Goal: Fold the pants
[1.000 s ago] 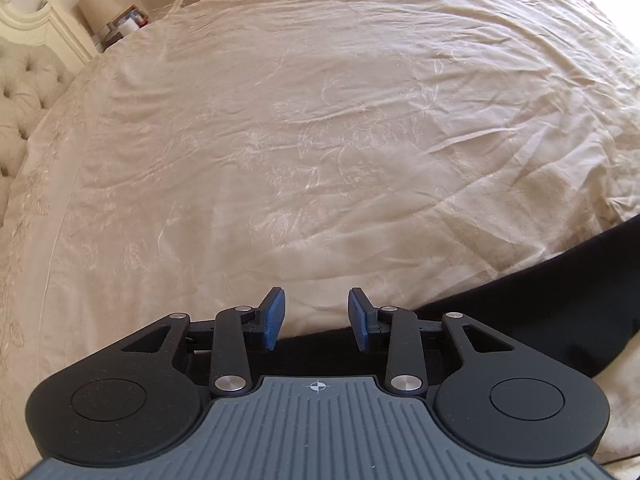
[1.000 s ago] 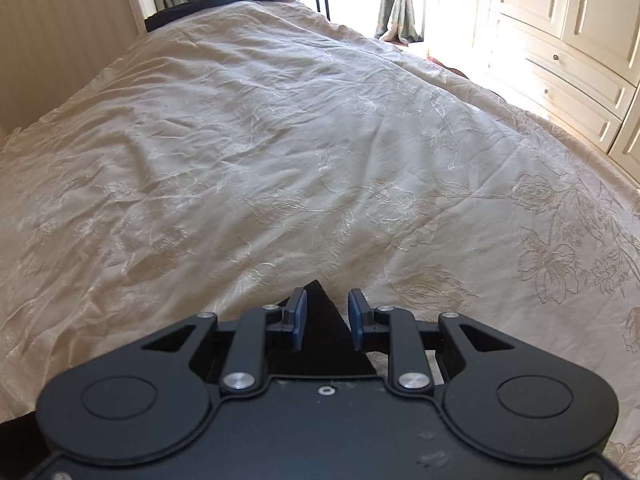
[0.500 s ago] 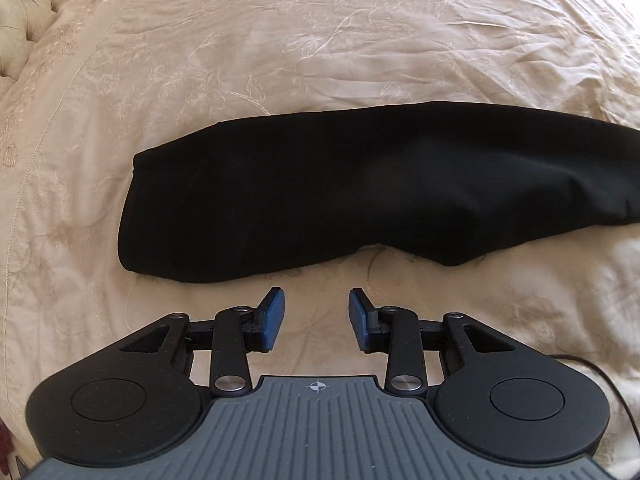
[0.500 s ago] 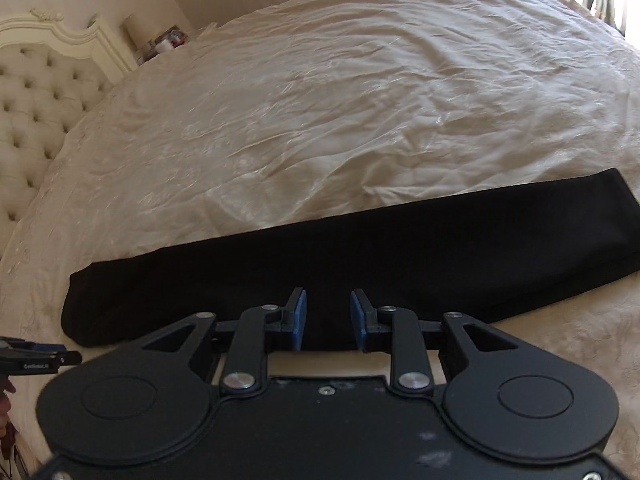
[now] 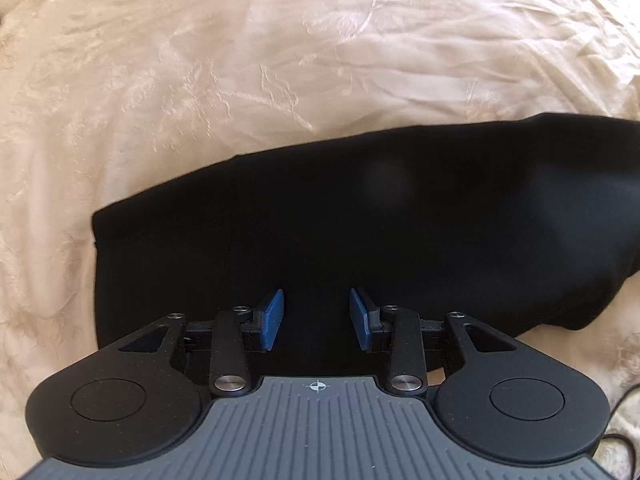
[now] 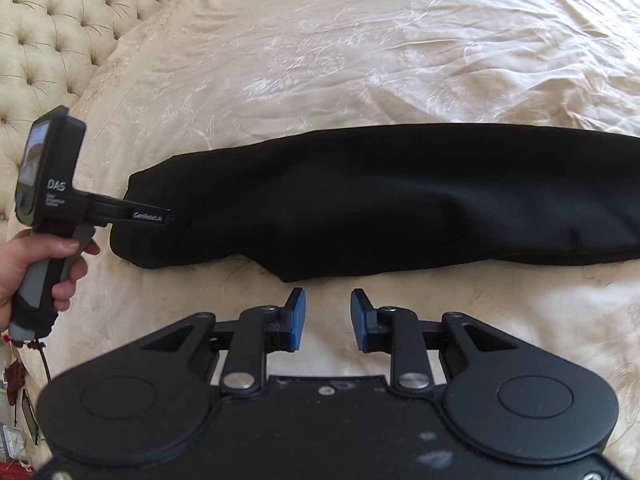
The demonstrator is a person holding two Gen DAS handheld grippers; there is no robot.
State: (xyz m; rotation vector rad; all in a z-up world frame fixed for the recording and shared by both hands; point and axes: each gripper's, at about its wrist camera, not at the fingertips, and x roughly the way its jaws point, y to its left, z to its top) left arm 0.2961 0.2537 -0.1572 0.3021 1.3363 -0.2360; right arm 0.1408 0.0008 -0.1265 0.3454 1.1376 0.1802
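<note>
Black pants [image 6: 380, 200] lie folded lengthwise in a long strip across the cream bedspread [image 6: 360, 40]. My left gripper [image 5: 316, 308] points steeply down over the pants [image 5: 360, 232] near their left end. It is open, with only dark cloth below the blue pads [image 5: 272, 318]. In the right wrist view, the left gripper [image 6: 166, 216] reaches over that same end, held by a hand [image 6: 32, 264]. My right gripper [image 6: 328, 312] hovers open over bare bedspread just short of the pants' near edge, nothing between its pads.
A tufted cream headboard [image 6: 60, 40] rises at the far left. The embroidered, wrinkled bedspread [image 5: 280, 60] spreads wide beyond the pants. A thin dark cable [image 5: 624, 400] lies on the bedspread at the lower right.
The left gripper tilted down and dropped closer, so the pants' left end now fills its view. The right gripper let a black cloth corner go, then swept across the bed toward the headboard.
</note>
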